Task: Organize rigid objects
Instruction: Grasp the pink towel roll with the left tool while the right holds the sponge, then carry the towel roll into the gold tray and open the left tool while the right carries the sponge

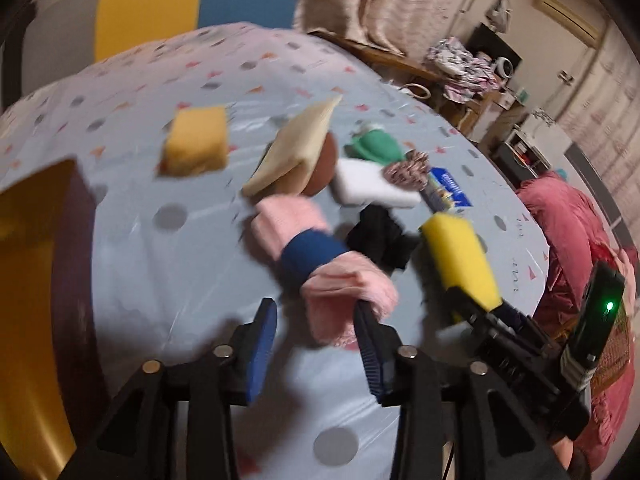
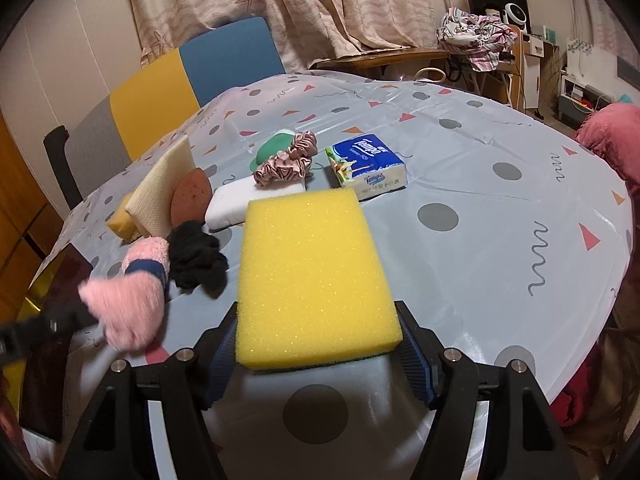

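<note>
My right gripper (image 2: 316, 344) is shut on a yellow sponge (image 2: 312, 276) and holds it above the table; it also shows in the left wrist view (image 1: 460, 256). My left gripper (image 1: 316, 344) is open, its right finger touching a pink sock with a blue band (image 1: 320, 256), seen too in the right wrist view (image 2: 128, 304). Beyond lie a black cloth (image 2: 196, 258), a white sponge (image 2: 240, 200), a brown ball (image 2: 190, 194), a cream sponge (image 2: 160, 194), an orange sponge (image 1: 196, 140), a green object (image 1: 376, 146), a scrunchie (image 2: 286, 160) and a Tempo tissue pack (image 2: 368, 164).
The round table (image 2: 500, 280) has a pale blue patterned cloth. A yellow and blue chair (image 2: 192, 72) stands behind it. A wooden cabinet (image 1: 28, 280) is at the left. A red padded garment (image 1: 576, 240) lies off the right edge.
</note>
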`<move>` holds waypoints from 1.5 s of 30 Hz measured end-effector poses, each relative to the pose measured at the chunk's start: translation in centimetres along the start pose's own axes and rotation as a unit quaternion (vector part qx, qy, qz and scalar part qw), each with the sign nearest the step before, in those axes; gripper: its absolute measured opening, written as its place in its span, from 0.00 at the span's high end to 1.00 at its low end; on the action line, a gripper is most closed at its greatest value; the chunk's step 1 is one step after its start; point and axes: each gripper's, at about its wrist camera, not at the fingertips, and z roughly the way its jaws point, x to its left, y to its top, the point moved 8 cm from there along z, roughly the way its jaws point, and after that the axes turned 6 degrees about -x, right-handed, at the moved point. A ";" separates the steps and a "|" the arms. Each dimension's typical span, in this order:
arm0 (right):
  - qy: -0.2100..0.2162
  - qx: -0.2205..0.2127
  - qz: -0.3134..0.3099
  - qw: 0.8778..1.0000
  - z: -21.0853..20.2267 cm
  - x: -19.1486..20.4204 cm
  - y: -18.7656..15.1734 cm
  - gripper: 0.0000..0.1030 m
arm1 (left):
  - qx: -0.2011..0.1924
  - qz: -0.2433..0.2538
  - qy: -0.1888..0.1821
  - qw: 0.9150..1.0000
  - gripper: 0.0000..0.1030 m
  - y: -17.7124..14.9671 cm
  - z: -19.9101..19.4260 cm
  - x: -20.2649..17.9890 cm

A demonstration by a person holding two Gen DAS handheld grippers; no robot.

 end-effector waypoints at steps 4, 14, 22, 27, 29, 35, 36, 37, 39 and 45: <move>-0.004 0.003 -0.007 1.000 0.1 0.2 -0.1 0.30 | -0.006 -0.037 -0.019 0.999 0.54 0.9 0.0 0.3; -0.016 0.008 -0.021 1.000 0.1 0.4 -0.3 0.30 | 0.021 0.021 0.016 0.999 0.62 2.8 4.6 -2.1; -0.036 0.016 -0.032 0.999 0.2 0.7 -0.4 0.30 | 0.010 0.057 -0.001 0.998 0.93 2.3 1.6 -1.5; -0.043 0.022 -0.032 0.998 0.2 1.0 -0.5 0.30 | 0.001 0.041 -0.023 0.999 0.70 2.6 1.7 -2.3; -0.043 0.023 -0.034 0.998 0.2 1.0 -0.6 0.30 | -0.004 0.049 -0.003 0.999 0.45 3.0 2.3 -3.0; -0.043 0.024 -0.039 0.998 0.1 1.1 -0.7 0.29 | 0.052 0.082 0.064 0.993 0.43 1.8 6.6 -2.6; -0.044 0.024 -0.042 0.998 0.2 1.1 -0.7 0.29 | 0.056 0.078 0.056 0.994 0.50 1.4 6.7 -2.4; -0.045 0.024 -0.044 0.998 0.2 1.2 -0.8 0.29 | 0.050 0.067 0.036 0.996 0.58 1.3 6.4 -2.2; -0.049 0.024 -0.051 0.997 0.3 1.3 -0.8 0.29 | 0.045 0.046 0.006 0.998 0.66 1.3 5.3 -1.6; -0.035 0.018 -0.022 0.999 0.1 1.5 -0.5 0.31 | 0.023 0.016 -0.041 0.999 0.67 1.2 0.2 0.4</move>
